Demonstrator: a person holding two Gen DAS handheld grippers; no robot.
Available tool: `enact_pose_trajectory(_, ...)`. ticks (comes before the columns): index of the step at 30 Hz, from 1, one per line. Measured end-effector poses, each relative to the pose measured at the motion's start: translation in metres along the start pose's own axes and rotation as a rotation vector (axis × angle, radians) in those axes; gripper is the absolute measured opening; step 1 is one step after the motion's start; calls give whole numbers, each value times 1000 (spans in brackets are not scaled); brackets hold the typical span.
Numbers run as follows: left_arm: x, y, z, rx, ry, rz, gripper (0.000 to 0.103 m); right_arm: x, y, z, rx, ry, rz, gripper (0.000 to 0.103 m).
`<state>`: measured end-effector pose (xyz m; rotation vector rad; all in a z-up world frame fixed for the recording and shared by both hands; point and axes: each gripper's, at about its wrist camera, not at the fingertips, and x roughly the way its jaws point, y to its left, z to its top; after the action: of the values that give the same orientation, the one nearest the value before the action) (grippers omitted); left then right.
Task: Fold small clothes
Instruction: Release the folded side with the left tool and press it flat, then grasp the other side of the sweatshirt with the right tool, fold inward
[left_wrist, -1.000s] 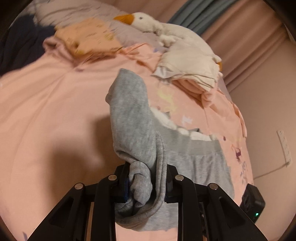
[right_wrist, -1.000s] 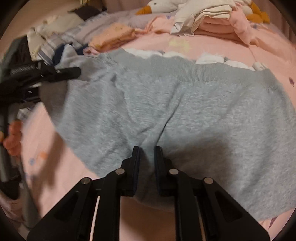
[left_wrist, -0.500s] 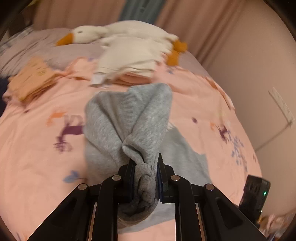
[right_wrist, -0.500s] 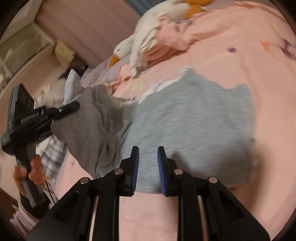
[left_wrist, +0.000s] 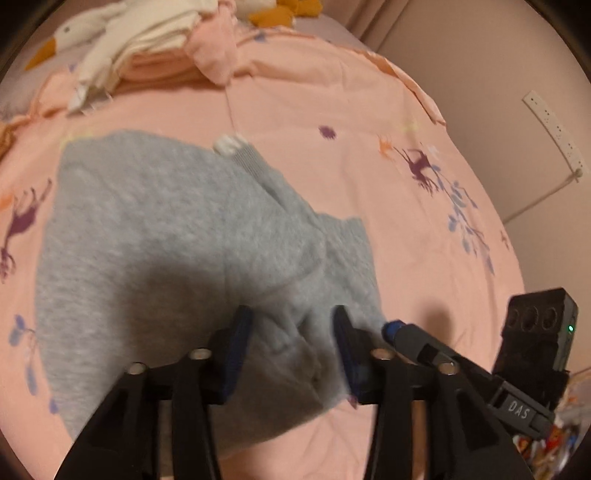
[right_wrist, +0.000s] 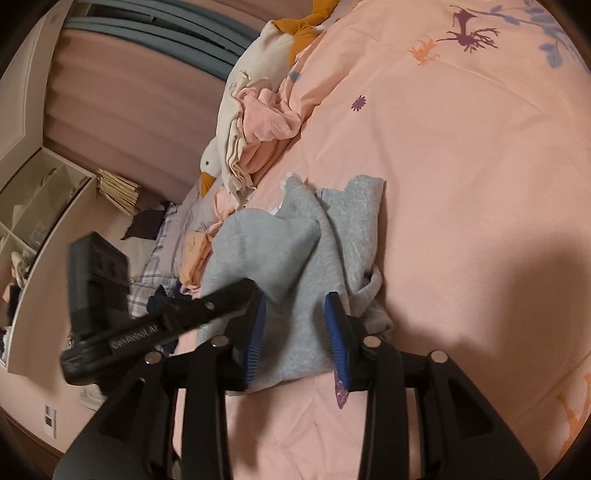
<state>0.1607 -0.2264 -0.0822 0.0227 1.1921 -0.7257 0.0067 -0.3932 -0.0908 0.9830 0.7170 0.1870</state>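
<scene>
Bed with pink animal-print duvet (left_wrist: 369, 110) fills both views; pink curtain (right_wrist: 122, 110) and wall behind it, white shelf unit (right_wrist: 44, 206) at far left in your right view. Grey garment (left_wrist: 166, 240) lies folded over on the duvet, mid-bed, white lining peeking at its far edge. Far side: goose plush (left_wrist: 92, 33) with a stack of cream and pink clothes (left_wrist: 155, 62) on it, small orange folded piece (right_wrist: 194, 254) near the pillow end. Your left tool (left_wrist: 291, 339) sits over the garment's near corner, jaws spread and just been opening, cloth between them but pads not pressing. Your right tool (right_wrist: 293, 328) is just beside it at the same corner, jaws partly spread, also just been opening, grey fabric between, not pinched.
</scene>
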Motion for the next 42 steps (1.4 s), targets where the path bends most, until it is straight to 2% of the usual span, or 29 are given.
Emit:
enact_pose_trajectory(1, -5, 0, -2, 3, -6, -12, 62, 0, 0, 0, 6, 5, 10, 43)
enact_pose_trajectory(4, -32, 6, -11, 9, -56, -11, 63, 4, 6, 2, 14, 23, 44, 47)
enact_pose_trajectory(8, -71, 42, -27, -52, -143, 24, 64, 19, 18, 2, 4, 85, 81, 48)
enact_pose_trajectory(11, -85, 71, -41, -98, -185, 73, 64, 39, 31, 6, -38, 128, 29, 49)
enact_pose_trajectory(13, -87, 88, -50, -130, -185, 90, 64, 57, 38, 10, -64, 165, -16, 50)
enact_pose_trajectory(17, -76, 113, -65, -194, -155, 83, 64, 91, 44, 15, -86, 234, -107, 50)
enact_pose_trajectory(20, -67, 124, -71, -235, -143, 40, 64, 107, 47, 13, -98, 258, -114, 52)
enact_pose_trajectory(21, -65, 125, -71, -243, -144, 29, 64, 111, 51, 12, -123, 252, -144, 48)
enact_pose_trajectory(22, -64, 125, -72, -245, -143, 21, 64, 112, 55, 11, -156, 239, -163, 29)
enact_pose_trajectory(23, -63, 124, -71, -243, -141, 19, 64, 112, 58, 9, -187, 230, -153, 19)
enact_pose_trajectory(25, -62, 123, -71, -234, -137, 14, 64, 110, 59, 8, -195, 209, -124, 16)
enact_pose_trajectory(31, -64, 109, -63, -174, -136, 5, 64, 57, 76, 21, -242, 17, -90, 14)
enact_pose_trajectory(34, -64, 101, -60, -141, -135, 17, 64, 38, 72, 24, -247, -32, -145, 14)
enact_pose_trajectory(35, -62, 97, -58, -128, -131, 25, 64, 37, 67, 24, -248, -29, -159, 15)
enact_pose_trajectory(37, -58, 91, -51, -110, -123, 46, 64, 43, 55, 24, -254, 4, -245, 15)
enact_pose_trajectory(39, -53, 87, -43, -100, -115, 54, 64, 51, 43, 21, -269, 27, -324, 21)
enact_pose_trajectory(40, -53, 83, -38, -92, -122, 78, 64, 56, 37, 21, -253, 59, -338, 24)
enact_pose_trajectory(42, -54, 78, -30, -75, -149, 101, 64, 56, 32, 21, -239, 87, -332, 25)
